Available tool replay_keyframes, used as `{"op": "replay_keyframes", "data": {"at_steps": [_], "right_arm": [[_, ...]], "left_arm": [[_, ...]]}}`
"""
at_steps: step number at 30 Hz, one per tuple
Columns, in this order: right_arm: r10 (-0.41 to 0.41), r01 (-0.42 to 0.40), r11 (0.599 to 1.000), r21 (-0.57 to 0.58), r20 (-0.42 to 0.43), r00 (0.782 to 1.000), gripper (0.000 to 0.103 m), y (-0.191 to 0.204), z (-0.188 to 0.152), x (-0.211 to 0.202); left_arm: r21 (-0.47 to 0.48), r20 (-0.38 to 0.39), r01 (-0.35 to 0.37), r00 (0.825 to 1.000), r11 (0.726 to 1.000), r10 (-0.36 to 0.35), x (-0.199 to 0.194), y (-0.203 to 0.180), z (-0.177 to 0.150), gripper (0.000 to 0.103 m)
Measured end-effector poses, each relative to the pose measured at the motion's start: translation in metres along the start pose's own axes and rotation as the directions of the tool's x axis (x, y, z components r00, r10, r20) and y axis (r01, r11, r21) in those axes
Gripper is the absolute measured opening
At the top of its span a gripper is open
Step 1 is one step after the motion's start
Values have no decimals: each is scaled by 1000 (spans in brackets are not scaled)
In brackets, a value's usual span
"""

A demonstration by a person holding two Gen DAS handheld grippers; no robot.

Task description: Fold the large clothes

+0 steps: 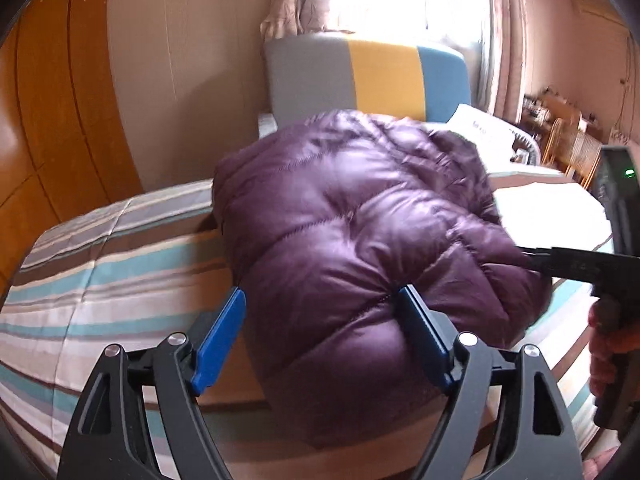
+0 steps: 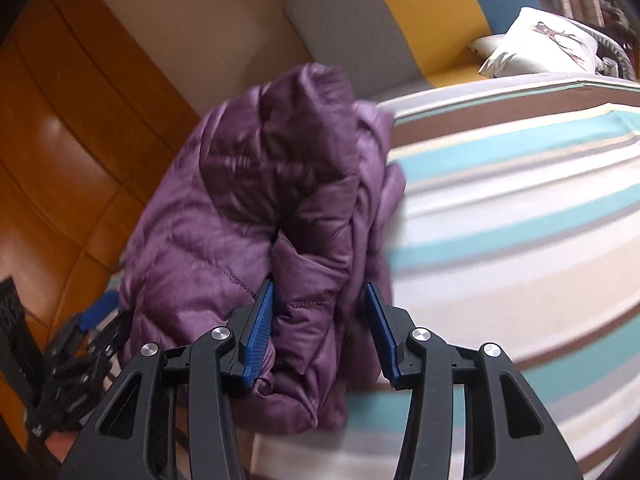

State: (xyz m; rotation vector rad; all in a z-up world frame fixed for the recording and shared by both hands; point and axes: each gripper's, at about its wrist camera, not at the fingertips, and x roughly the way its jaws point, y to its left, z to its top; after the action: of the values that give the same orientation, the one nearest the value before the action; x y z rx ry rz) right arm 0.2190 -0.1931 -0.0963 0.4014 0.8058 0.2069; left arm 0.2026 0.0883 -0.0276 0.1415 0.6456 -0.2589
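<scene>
Both the left tongs (image 1: pixel 320 306) and right tongs (image 2: pixel 320 300) gape, unclenched, straddling the purple puffer jacket (image 1: pixel 360 216) bundled on the striped bed (image 1: pixel 100 272) toward twelve o'clock; light, springy, slippery-looking, probably best pinched at quilted seams.

One purple jacket (image 1: pixel 360 216), two tongs (image 1: pixel 322 300), one pillow (image 2: pixel 540 44)

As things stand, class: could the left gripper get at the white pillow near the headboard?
Probably not directly. The purple down jacket sits bunched between the left gripper and the white pillow, filling its open jaws. It would likely have to lift over or go round the jacket first.
</scene>
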Motion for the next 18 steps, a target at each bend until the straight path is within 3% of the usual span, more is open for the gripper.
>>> {"op": "replay_keyframes", "data": {"at_steps": [3, 6, 9, 13, 18], "right_arm": [[-38, 38, 998, -46, -8, 999, 46, 10, -17, 2], [-131, 132, 985, -114, 13, 991, 46, 14, -20, 15], [-173, 177, 974, -140, 35, 984, 46, 16, -19, 23], [-134, 135, 990, -35, 27, 991, 46, 14, -17, 12], [-62, 58, 998, 39, 94, 994, 46, 5, -27, -21]], "left_arm": [[-53, -45, 22, 999, 998, -25, 3, 15, -13, 80], [-90, -78, 56, 995, 994, -63, 12, 21, -22, 83], [-143, -94, 64, 992, 988, -78, 20, 26, -23, 87], [-166, -86, 21, 996, 986, -36, 12, 21, -20, 90], [-158, -69, -16, 998, 987, 5, -9, 6, -24, 98]]}}
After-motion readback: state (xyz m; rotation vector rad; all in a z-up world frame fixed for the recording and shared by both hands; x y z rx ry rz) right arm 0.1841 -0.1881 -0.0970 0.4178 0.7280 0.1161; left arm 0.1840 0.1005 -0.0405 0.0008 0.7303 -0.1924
